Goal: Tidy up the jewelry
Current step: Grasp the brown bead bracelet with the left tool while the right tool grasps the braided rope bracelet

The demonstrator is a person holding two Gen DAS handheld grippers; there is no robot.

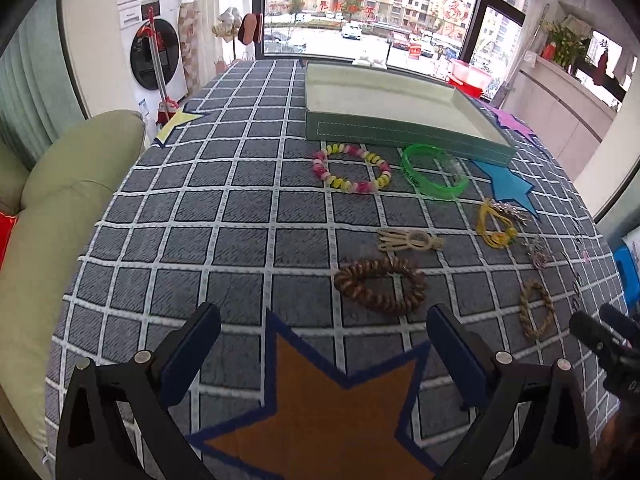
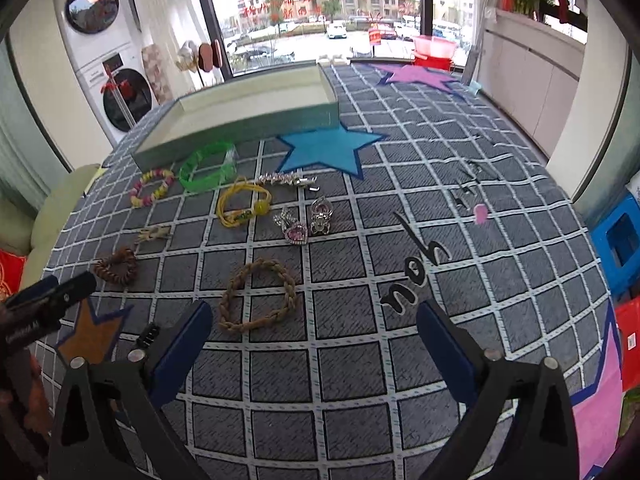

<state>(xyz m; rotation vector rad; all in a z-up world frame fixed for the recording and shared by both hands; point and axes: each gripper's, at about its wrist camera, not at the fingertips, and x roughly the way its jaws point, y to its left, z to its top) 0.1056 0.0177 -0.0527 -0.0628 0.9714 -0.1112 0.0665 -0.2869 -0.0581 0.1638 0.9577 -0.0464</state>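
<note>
From the left wrist, the left gripper (image 1: 322, 344) hangs with jaws wide apart and empty over an orange star patch (image 1: 320, 412) on the checked cloth (image 1: 248, 208); a dark brown twisted bracelet (image 1: 380, 285) lies just ahead, with a pink-and-yellow beaded bracelet (image 1: 352, 172) and a green translucent bangle (image 1: 434, 176) near the green tray (image 1: 400, 132).

From the right wrist, the right gripper (image 2: 314, 330) is likewise spread and empty, a tan braided bracelet (image 2: 258, 294) lying flat just beyond its left finger, a pink heart brooch (image 2: 295, 233) farther off.

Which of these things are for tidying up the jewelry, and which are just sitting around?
For the job:
- green tray
- pink and yellow bead bracelet
- green bangle
- yellow cord bracelet
- brown bead bracelet
- braided bracelet
- heart brooch
- sparkly hair clip

Just sitting around:
- washing machine
- red basin
- blue stool
- cushion
</note>
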